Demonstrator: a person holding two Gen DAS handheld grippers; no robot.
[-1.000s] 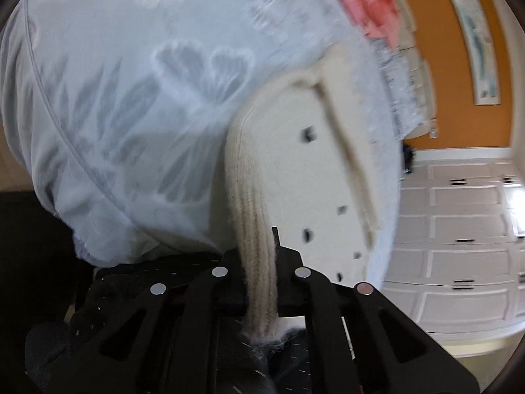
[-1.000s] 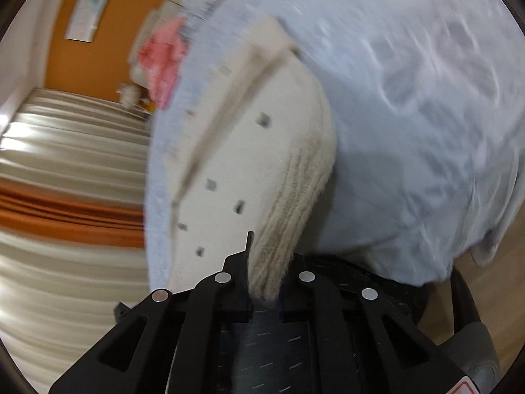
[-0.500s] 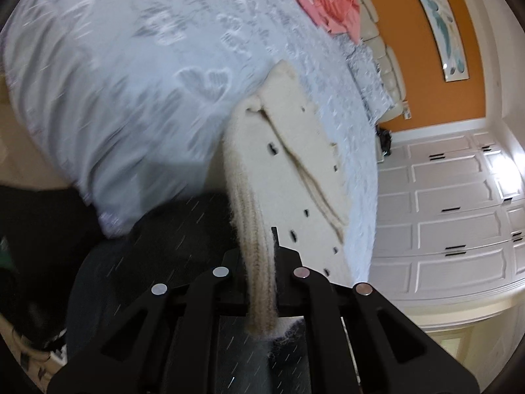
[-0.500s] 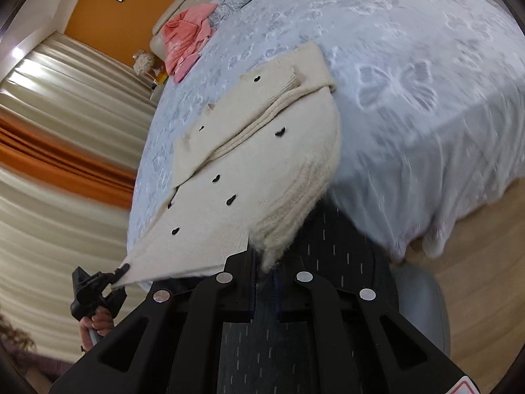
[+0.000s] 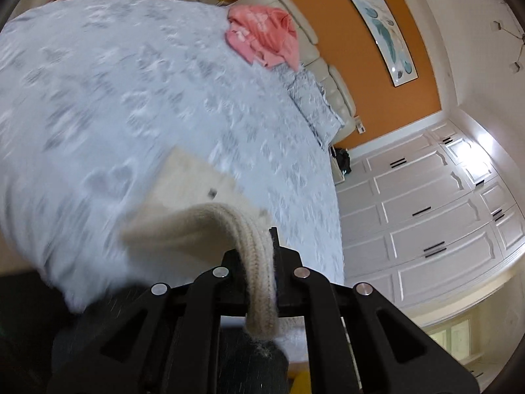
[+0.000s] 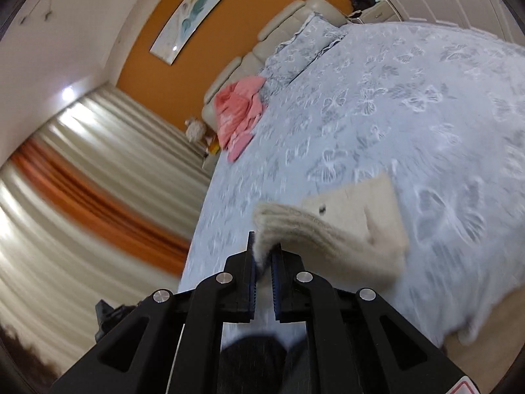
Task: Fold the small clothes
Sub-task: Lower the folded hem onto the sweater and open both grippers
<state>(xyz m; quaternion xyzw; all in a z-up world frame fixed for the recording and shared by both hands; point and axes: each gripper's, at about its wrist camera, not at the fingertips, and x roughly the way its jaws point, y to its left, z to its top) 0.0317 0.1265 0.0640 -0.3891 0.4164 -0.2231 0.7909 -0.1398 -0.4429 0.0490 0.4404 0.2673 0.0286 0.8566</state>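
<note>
Your left gripper [image 5: 258, 256]: matte black plastic, angular linkage arms with triangular cutouts, four round silver pivot pins in a row, flat black fingers [image 5: 275, 256]. Right gripper [image 6: 263, 256]: same black frame and four silver pins, but blue ribbed pads [image 6: 275, 282] line its fingers, and a red-edged white label sits at lower right.

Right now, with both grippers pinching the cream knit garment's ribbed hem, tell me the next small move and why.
Probably carry the hem forward over the garment's body. Both the left gripper and right gripper are shut on the cream knit garment, whose hem is lifted while the rest lies on the grey-blue butterfly-print bedspread, so a fold looks ready to lay down.
</note>
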